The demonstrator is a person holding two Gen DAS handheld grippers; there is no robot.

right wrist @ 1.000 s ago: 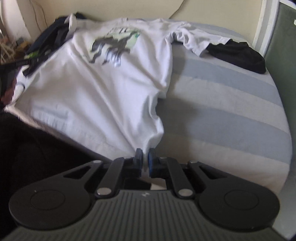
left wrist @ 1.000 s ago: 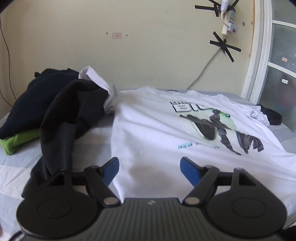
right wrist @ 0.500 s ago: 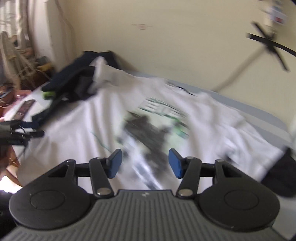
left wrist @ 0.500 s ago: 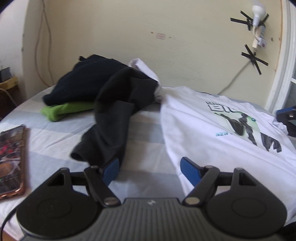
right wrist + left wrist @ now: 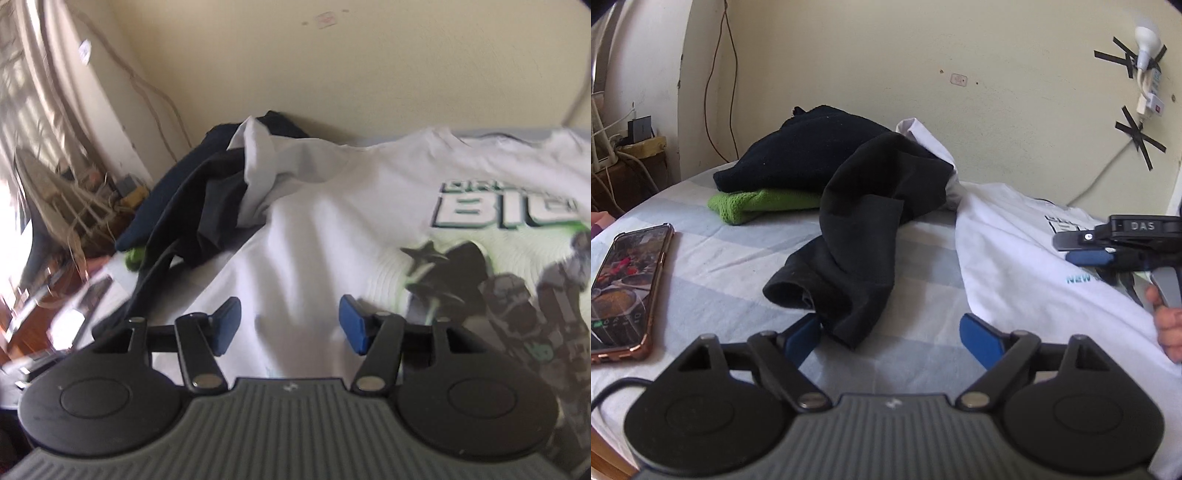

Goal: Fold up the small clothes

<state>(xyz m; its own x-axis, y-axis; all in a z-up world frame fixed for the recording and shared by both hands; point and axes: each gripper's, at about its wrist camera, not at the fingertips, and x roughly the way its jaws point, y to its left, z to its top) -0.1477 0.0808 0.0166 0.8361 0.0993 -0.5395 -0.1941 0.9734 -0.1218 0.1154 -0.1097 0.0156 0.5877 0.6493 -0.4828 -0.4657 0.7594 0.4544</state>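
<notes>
**Both tongs spread, white shirt let go**

Nearest the left wrist camera, the left gripper (image 5: 890, 334) stands spread wide over the striped bedsheet (image 5: 720, 266), its jaws having just opened a little further, with nothing pinched; the tip of the black garment (image 5: 857, 258) lies just beside its left blue pad. A second ago this view faced the white T-shirt (image 5: 1015, 258); now it looks at the dark pile, the shirt off to the right.

The right gripper (image 5: 290, 325) was pinching the shirt's hem a second ago. Its jaws have just been opening and now stand apart above the flat white T-shirt (image 5: 314, 229), pads clear of the cloth.

Only the left view shows a phone (image 5: 624, 288) lying on the sheet at left, a green cloth (image 5: 753, 205) under a navy garment (image 5: 812, 151), and the right gripper (image 5: 1115, 243) from the side with the person's fingers. Beyond is a cream wall with a taped bulb (image 5: 1145, 44). The right view is blurred and shows the shirt's print (image 5: 509, 266).
</notes>
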